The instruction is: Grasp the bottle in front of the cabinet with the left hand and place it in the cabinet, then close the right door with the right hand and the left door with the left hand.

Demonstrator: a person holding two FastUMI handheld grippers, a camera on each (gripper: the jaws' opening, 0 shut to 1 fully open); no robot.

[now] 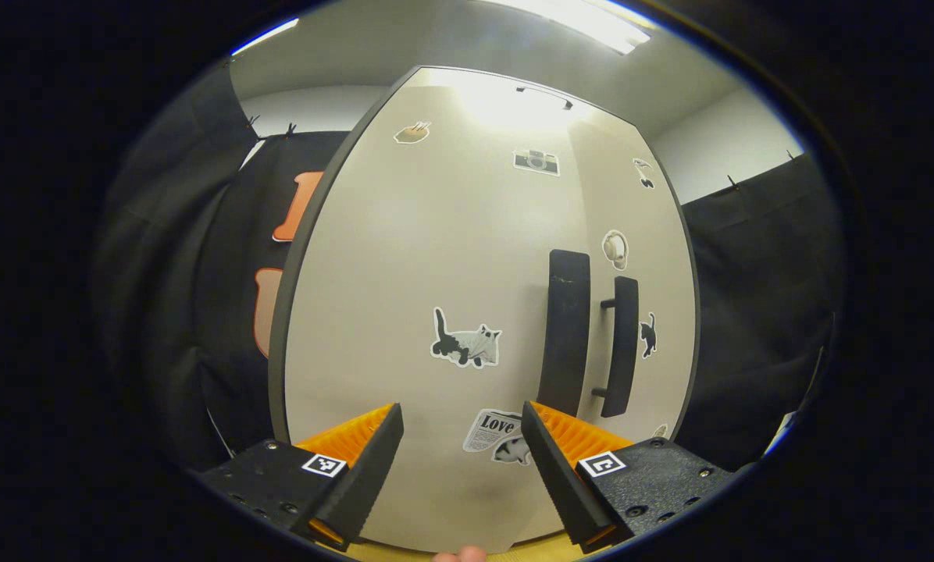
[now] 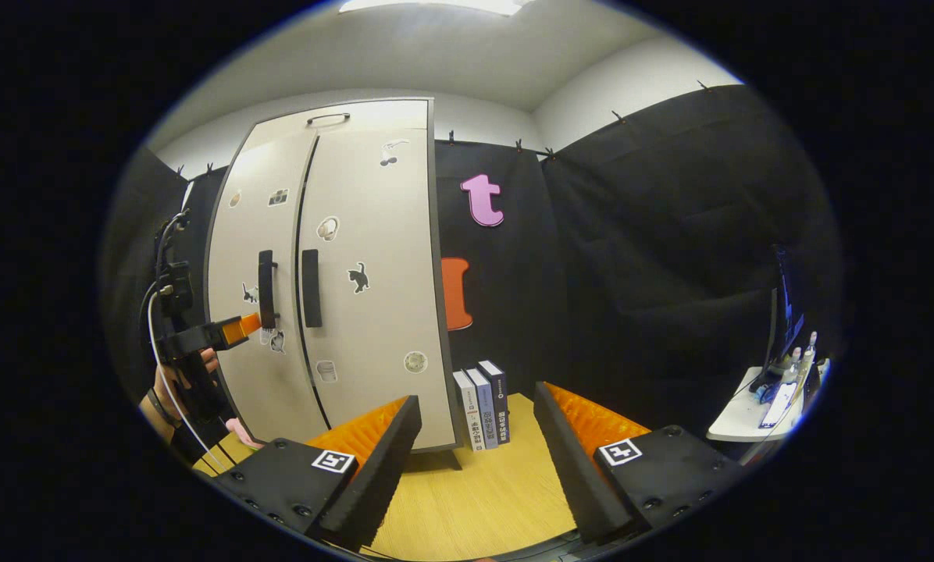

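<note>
Close against the left door (image 1: pixel 436 273), the left gripper (image 1: pixel 461 460) is finishing the last push.

Both doors look nearly flush: in the right gripper view the right door (image 2: pixel 373 273) lies shut and the left door's edge sits almost level with it, with only a thin dark seam between the 2 handles. The left gripper's fingers stand apart, holding nothing, aimed at the door face just left of its handle (image 1: pixel 565 332). The right gripper (image 2: pixel 475 460), likewise spread and empty, hangs back over the table (image 2: pixel 475 492), away from the cabinet. No bottle stands in front of the cabinet, so I judge it is already inside. To finish well, press flat and straight on the panel near the handle edge, not on the handle itself, and ease off once the seam closes so the door does not bounce back.
</note>
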